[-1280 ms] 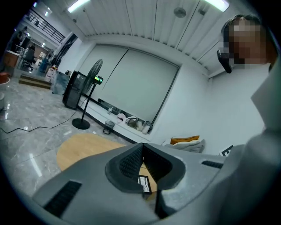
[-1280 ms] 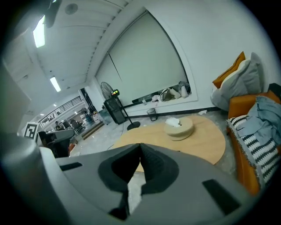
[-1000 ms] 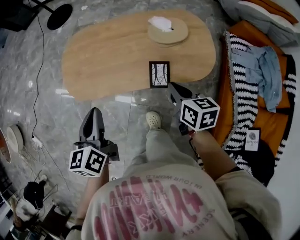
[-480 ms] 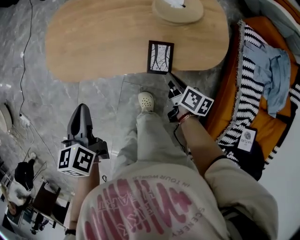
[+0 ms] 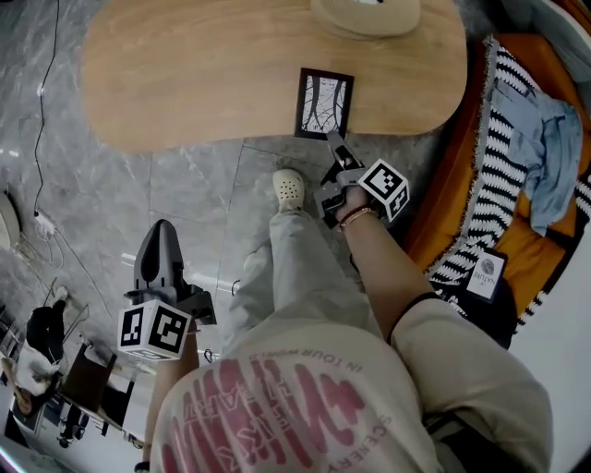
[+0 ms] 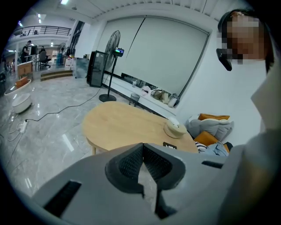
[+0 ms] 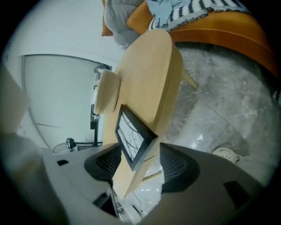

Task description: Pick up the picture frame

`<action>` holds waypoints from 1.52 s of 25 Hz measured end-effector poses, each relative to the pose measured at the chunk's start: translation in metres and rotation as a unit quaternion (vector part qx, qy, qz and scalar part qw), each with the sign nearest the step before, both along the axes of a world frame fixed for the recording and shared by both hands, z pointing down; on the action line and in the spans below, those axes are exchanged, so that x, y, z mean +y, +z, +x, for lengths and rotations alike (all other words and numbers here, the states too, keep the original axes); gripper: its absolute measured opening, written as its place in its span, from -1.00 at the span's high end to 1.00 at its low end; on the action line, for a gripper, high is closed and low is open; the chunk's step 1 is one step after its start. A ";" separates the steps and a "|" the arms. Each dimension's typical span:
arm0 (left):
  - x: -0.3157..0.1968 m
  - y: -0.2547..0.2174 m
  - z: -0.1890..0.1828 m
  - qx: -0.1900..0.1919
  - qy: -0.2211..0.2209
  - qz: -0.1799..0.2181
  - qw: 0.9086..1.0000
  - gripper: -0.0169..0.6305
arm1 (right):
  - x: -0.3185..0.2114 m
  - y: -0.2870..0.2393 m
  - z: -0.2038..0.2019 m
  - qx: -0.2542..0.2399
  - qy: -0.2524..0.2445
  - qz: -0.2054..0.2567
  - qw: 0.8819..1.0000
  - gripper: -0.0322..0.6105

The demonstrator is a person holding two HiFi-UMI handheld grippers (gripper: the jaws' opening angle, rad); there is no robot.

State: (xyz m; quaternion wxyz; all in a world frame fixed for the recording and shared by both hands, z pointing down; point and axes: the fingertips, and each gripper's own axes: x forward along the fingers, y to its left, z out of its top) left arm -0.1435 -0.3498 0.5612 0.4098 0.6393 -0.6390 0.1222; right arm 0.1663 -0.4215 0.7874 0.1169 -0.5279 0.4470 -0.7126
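Note:
The black picture frame (image 5: 324, 103) with a branch print lies flat at the near edge of the oval wooden table (image 5: 212, 74). My right gripper (image 5: 334, 150) reaches up to the frame's near edge, rolled on its side. In the right gripper view its jaws are opening around the frame's near corner (image 7: 131, 137), and the pads (image 7: 175, 166) stand clear of it. My left gripper (image 5: 160, 236) hangs low over the floor at the left, away from the table. Its jaws (image 6: 142, 159) are shut on nothing. The left gripper view shows the frame (image 6: 170, 145) small and far off.
A round wooden tissue holder (image 5: 369, 14) sits on the table behind the frame. An orange sofa (image 5: 434, 231) with a striped blanket (image 5: 480, 175) and blue garment (image 5: 545, 139) stands at the right. The person's shoe (image 5: 288, 189) is below the table edge. A cable (image 5: 44, 120) crosses the marble floor.
The right gripper has dropped toward the frame, rolled onto its side and opened its jaws. The left gripper has sunk lower.

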 end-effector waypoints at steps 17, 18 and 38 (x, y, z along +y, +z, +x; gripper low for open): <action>0.013 -0.001 -0.014 0.001 -0.002 0.006 1.000 0.94 | -0.006 0.020 0.003 0.006 0.068 -0.032 0.997 0.47; 0.015 -0.003 -0.013 0.003 0.001 0.010 1.000 0.94 | -0.003 0.017 0.004 0.006 0.071 -0.030 0.997 0.49; 0.090 -0.057 -0.043 0.004 0.010 0.095 0.995 0.94 | 0.074 -0.087 0.014 0.024 0.096 0.039 0.994 0.64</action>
